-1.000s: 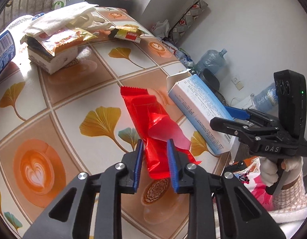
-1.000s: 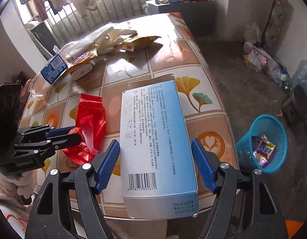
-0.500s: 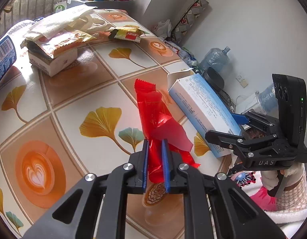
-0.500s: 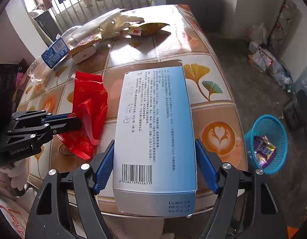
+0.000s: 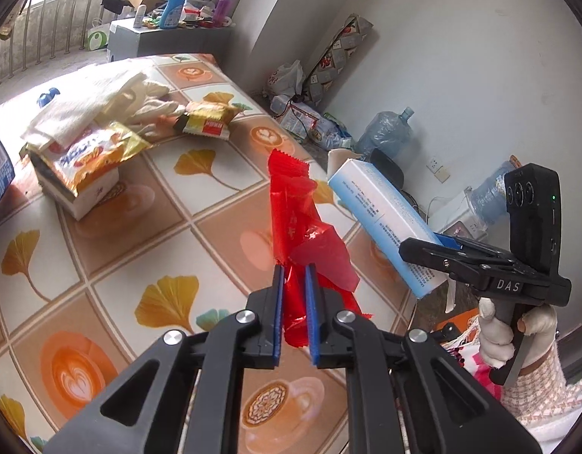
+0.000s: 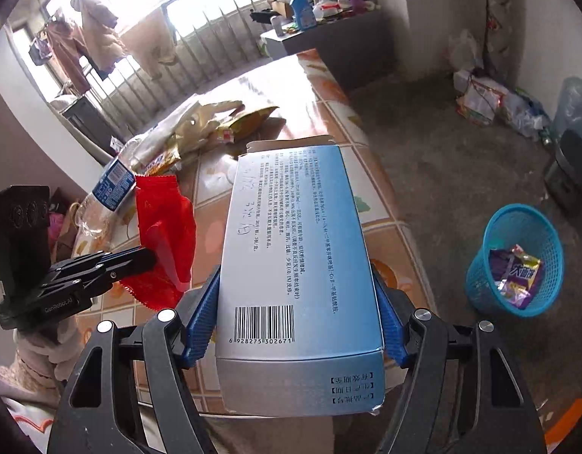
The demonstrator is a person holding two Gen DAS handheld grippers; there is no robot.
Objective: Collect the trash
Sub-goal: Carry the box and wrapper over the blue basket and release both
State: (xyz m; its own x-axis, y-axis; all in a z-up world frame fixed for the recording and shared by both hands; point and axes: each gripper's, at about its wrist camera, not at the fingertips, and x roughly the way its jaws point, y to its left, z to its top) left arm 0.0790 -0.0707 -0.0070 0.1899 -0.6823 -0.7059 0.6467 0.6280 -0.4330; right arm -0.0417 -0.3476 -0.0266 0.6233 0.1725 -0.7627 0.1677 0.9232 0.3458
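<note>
Your left gripper [image 5: 292, 291] pinches the crinkled red plastic wrapper [image 5: 296, 204]; your right gripper [image 6: 296, 325] clamps the long blue-white cardboard box [image 6: 294, 265] over the table [image 5: 113, 257] edge, snack packets [image 5: 98, 155] beyond.

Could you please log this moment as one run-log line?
left gripper: shut on red wrapper | right gripper: shut on blue box | blue bin: floor

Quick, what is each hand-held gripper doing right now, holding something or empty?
Left hand-held gripper: its jaws have just been closing; shut on the red wrapper.
Right hand-held gripper: shut on the blue box.
</note>
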